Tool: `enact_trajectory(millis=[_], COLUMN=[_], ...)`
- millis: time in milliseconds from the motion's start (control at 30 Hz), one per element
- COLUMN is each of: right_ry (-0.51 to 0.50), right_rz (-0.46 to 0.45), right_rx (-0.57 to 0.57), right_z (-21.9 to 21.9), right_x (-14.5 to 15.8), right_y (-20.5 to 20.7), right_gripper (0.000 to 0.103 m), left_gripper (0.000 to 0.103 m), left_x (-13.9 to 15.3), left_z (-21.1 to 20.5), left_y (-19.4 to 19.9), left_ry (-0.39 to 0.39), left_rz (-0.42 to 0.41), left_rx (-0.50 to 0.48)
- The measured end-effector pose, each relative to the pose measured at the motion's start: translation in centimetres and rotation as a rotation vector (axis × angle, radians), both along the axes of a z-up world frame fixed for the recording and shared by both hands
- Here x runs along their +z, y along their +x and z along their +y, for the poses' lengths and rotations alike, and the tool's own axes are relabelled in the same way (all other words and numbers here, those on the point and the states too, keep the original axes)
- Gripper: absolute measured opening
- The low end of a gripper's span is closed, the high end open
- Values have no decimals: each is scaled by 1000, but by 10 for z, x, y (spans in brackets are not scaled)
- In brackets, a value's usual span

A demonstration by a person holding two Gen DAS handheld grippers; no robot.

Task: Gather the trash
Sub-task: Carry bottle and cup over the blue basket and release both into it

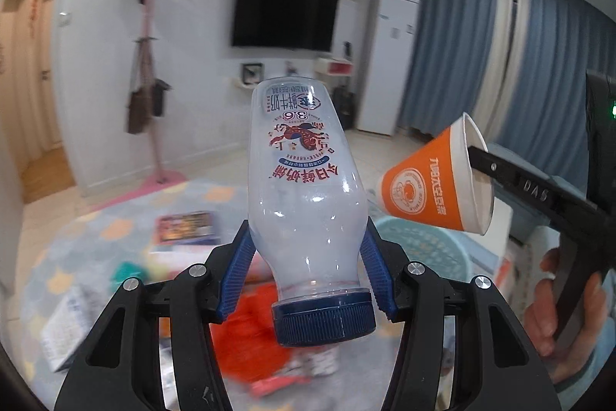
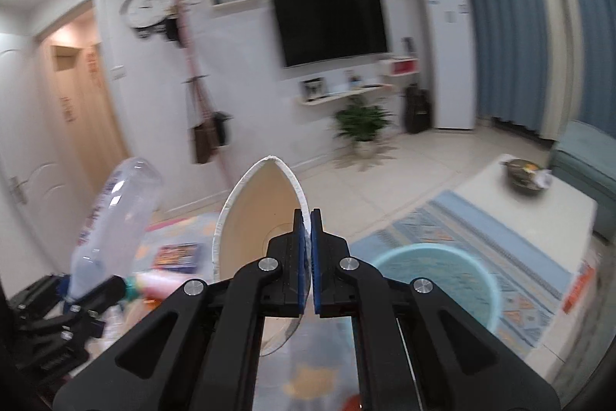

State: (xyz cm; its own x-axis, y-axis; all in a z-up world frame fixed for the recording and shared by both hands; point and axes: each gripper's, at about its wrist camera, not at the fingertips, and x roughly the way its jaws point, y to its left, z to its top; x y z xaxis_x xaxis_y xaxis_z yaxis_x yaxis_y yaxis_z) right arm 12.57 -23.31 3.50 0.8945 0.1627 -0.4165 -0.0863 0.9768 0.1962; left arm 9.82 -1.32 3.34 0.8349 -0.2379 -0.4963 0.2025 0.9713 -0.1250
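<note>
Left tool (image 1: 308,280) clamps the milk bottle (image 1: 304,187); right tool (image 2: 307,249) pinches the paper cup (image 2: 258,214)

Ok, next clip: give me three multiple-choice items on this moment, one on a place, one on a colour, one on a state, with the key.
1. Where does the light blue basket sit in the right wrist view?
A. on the white table
B. on the floor beside the white table
C. on the wall shelf

2. What colour is the cap of the milk bottle?
A. dark blue
B. red
C. white

3. How is the orange paper cup held?
A. lying loose on the rug
B. gripped round its base
C. pinched at its rim by the right gripper

Key: 1 B, the basket stands low on the rug next to the table. 2 A, the cap below the left gripper is dark blue. 3 C, the shut fingers clamp the cup's wall at the rim.
</note>
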Motion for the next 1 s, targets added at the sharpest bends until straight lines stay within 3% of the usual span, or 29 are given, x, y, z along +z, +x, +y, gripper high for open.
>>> enact_trajectory(millis=[367,567,767,1000], right_ry=[45,57,68,84], right_rz=[176,300,408,479], right_rx=[-225,-287,-322,-323], right_z=[-105,-132,-147,-152], right_x=[-79,-133,-175,-195], right_y=[34,52,63,66], right_gripper=[2,2,2,2], left_gripper=[53,53,53,53], left_x=[-38,-84,-125,-146], left_z=[-99,-142,-160,-171], left_y=[64,103,128,137], left_ry=[33,39,57,85], left_rz=[136,284,397,466], left_rx=[-177,-249,-262,-269])
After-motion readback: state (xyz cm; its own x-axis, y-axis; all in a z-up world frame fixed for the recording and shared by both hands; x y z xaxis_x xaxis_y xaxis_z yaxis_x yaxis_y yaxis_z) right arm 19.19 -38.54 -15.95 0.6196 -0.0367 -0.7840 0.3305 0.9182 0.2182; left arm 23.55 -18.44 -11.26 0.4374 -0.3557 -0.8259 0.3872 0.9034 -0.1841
